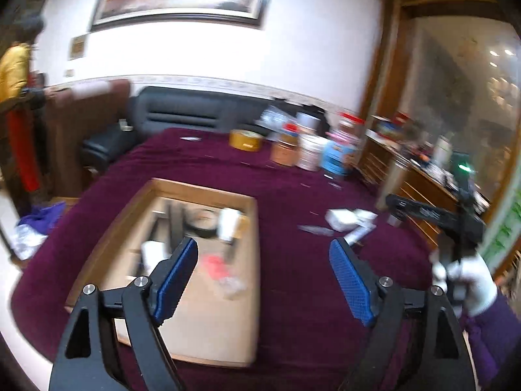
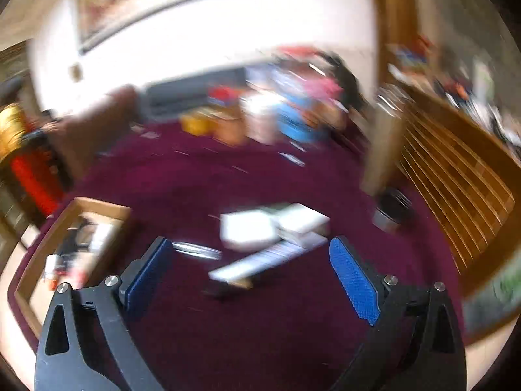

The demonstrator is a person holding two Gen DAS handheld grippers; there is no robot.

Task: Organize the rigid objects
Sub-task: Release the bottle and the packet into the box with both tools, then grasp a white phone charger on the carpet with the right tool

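Blurred white boxes point(image 2: 276, 228) on maroon cloth point(image 2: 228, 325)

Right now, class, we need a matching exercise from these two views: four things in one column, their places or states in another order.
Things:
1. cardboard box
2. white packets
3. jars
4. left gripper

Places or states:
A. far end of the purple cloth
B. open, nothing between the jaws
C. left on the cloth, holding items
D. loose, mid-cloth

Pairs: 1-C, 2-D, 3-A, 4-B

Cloth point(image 1: 293, 195) mid free — jars point(image 1: 306, 150) block far edge.
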